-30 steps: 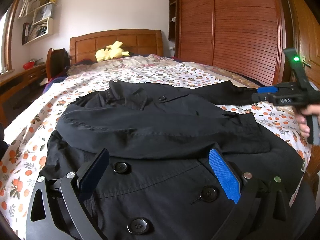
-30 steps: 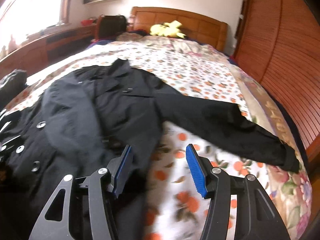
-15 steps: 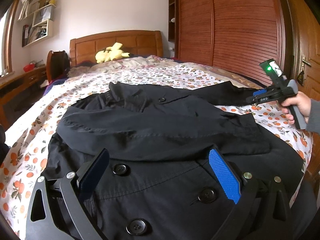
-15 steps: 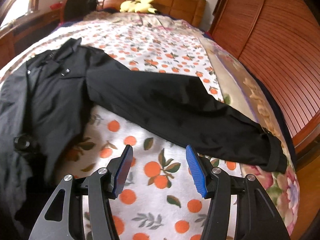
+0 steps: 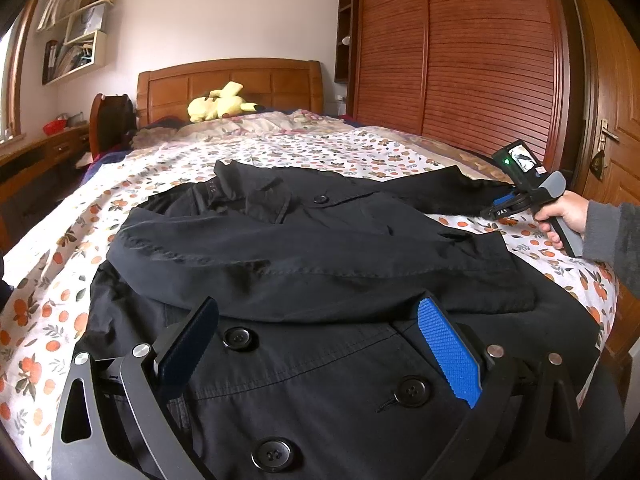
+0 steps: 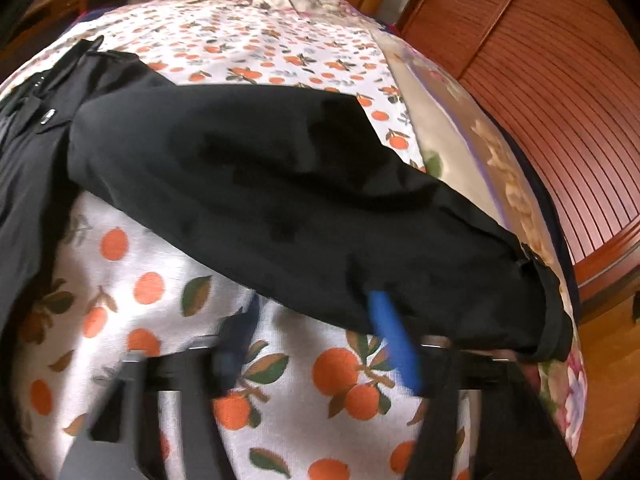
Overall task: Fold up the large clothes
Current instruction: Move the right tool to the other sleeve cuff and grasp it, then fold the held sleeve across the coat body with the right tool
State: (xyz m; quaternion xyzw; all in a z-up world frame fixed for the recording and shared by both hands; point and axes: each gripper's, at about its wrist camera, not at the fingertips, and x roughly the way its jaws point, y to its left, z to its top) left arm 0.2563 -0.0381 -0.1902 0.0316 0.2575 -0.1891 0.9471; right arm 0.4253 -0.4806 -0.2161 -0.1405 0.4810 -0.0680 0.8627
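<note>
A black buttoned coat (image 5: 320, 280) lies spread on the bed, one sleeve folded across its chest. Its other sleeve (image 6: 280, 184) stretches out to the right over the sheet, cuff (image 6: 548, 312) near the bed's edge. My left gripper (image 5: 320, 344) is open and empty, low over the coat's buttoned front. My right gripper (image 6: 316, 320) is open, its fingertips at the lower edge of the outstretched sleeve near the cuff; the blue pad (image 6: 394, 340) touches the fabric. The right gripper also shows in the left wrist view (image 5: 520, 196), held by a hand.
The bed has an orange-print sheet (image 5: 280, 148) and a wooden headboard (image 5: 228, 84) with a yellow plush toy (image 5: 220, 102). A slatted wooden wardrobe (image 5: 460, 60) runs along the right side. A desk and shelves stand at the left.
My right gripper has moved right and down along the outstretched sleeve, from the coat's body to its lower edge near the cuff. The left gripper has stayed still.
</note>
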